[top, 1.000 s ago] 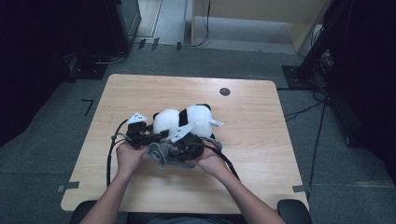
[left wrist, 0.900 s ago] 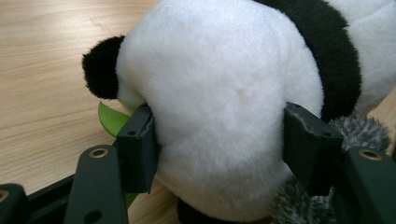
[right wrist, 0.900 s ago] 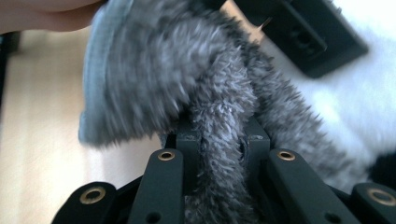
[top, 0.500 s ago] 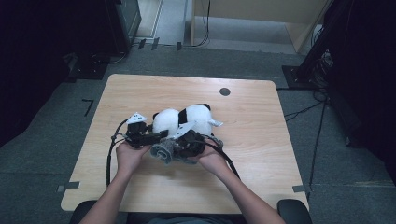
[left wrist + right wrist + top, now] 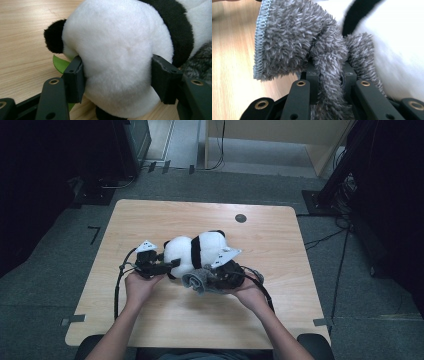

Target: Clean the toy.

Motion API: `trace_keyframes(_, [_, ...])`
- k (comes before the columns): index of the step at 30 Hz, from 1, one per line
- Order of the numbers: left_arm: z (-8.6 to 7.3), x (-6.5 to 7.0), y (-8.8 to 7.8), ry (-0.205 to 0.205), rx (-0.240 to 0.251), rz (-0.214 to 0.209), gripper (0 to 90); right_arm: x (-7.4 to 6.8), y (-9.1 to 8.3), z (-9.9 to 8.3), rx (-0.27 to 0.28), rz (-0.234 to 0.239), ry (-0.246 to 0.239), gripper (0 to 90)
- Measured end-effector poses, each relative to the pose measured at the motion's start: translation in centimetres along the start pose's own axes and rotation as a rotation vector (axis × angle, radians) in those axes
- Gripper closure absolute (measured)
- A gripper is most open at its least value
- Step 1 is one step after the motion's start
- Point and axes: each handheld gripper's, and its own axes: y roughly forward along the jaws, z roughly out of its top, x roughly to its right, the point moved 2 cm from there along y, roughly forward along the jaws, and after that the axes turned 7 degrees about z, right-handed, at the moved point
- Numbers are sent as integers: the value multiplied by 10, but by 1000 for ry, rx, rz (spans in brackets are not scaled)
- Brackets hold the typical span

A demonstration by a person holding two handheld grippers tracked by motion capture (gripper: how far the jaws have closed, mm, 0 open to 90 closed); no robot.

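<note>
Where the high view looks down on the wooden table (image 5: 150, 220), a plush panda (image 5: 197, 252) lies near its middle, with the left gripper (image 5: 172, 264) at its head end and the right gripper (image 5: 212, 279) against its near flank carrying a grey fuzzy cloth (image 5: 196, 282). In the left gripper view the jaws stand partly open and press both sides of the panda's white head (image 5: 117, 57), a green tag (image 5: 60, 64) showing beneath it. In the right gripper view the jaws are pinched tight on a fold of the cloth (image 5: 294, 42), which touches the panda's white fur (image 5: 397, 45)

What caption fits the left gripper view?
Left gripper clamps the panda's white head on the table.
</note>
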Motion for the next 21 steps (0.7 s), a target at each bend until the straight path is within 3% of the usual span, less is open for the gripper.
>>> trace_keyframes(6, [0, 0, 0, 7, -7, -6, 369, 7, -14, -12, 20, -12, 28, 755])
trace_keyframes(13, [2, -2, 0, 4, -21, -21, 397, 16, -28, -25, 21, -57, 61, 753])
trace_keyframes(21, [4, -3, -1, 8, -42, -29, 407, 31, -46, -40, 39, -122, 130, 753])
